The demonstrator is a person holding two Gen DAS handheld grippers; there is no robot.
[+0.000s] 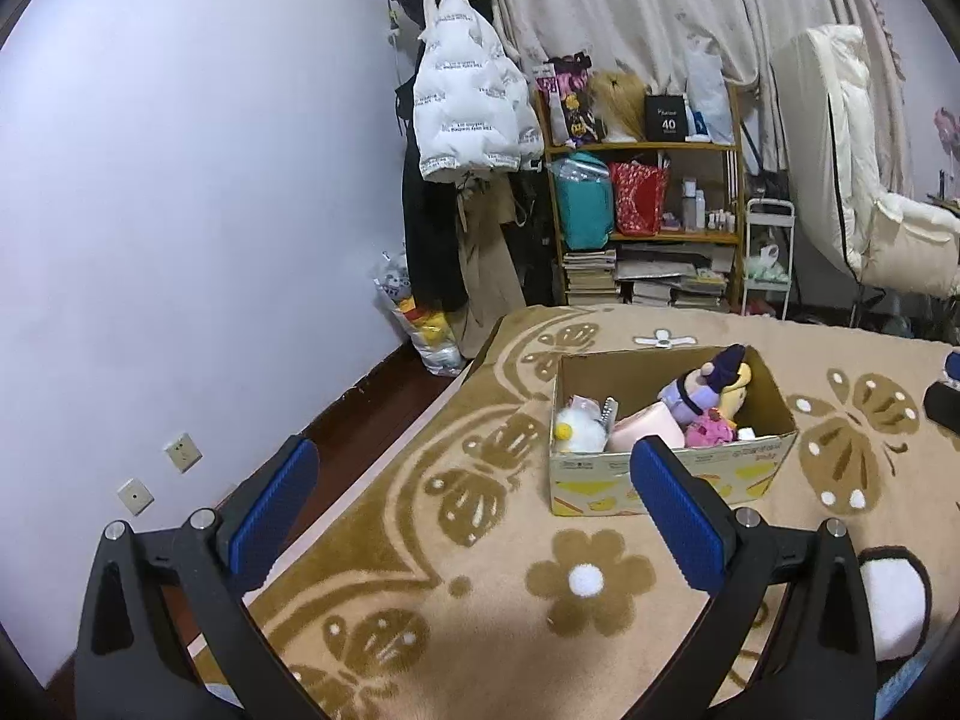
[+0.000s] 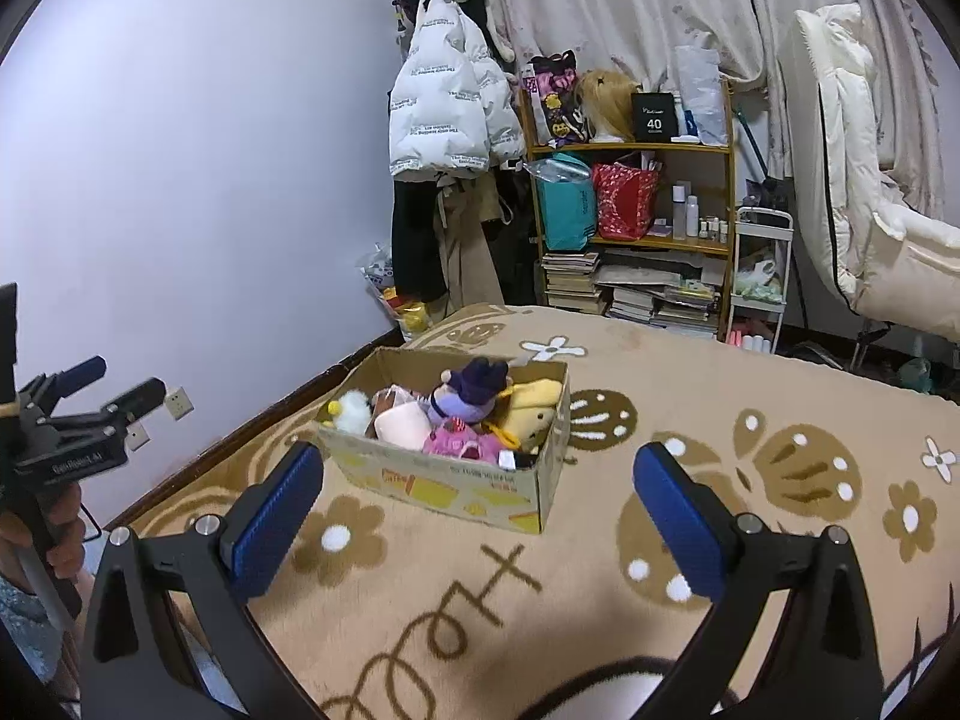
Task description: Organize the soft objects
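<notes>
A cardboard box (image 1: 672,477) (image 2: 450,483) stands on the tan flowered blanket (image 1: 480,570) (image 2: 600,570) and holds several soft toys: a purple doll (image 1: 702,393) (image 2: 465,396), a white fluffy toy (image 1: 579,429) (image 2: 351,411), a pink pouch (image 1: 648,429) (image 2: 402,426), a pink plush (image 2: 459,444) and a yellow plush (image 2: 534,408). My left gripper (image 1: 474,468) is open and empty, in front of the box. It also shows at the left edge of the right wrist view (image 2: 114,387). My right gripper (image 2: 477,471) is open and empty, just short of the box.
The wall (image 1: 180,180) and a strip of dark floor (image 1: 372,414) lie left of the bed. A coat rack with a white jacket (image 1: 468,102), a cluttered shelf (image 1: 648,192), a white cart (image 1: 768,258) and a padded chair (image 1: 870,210) stand beyond the bed.
</notes>
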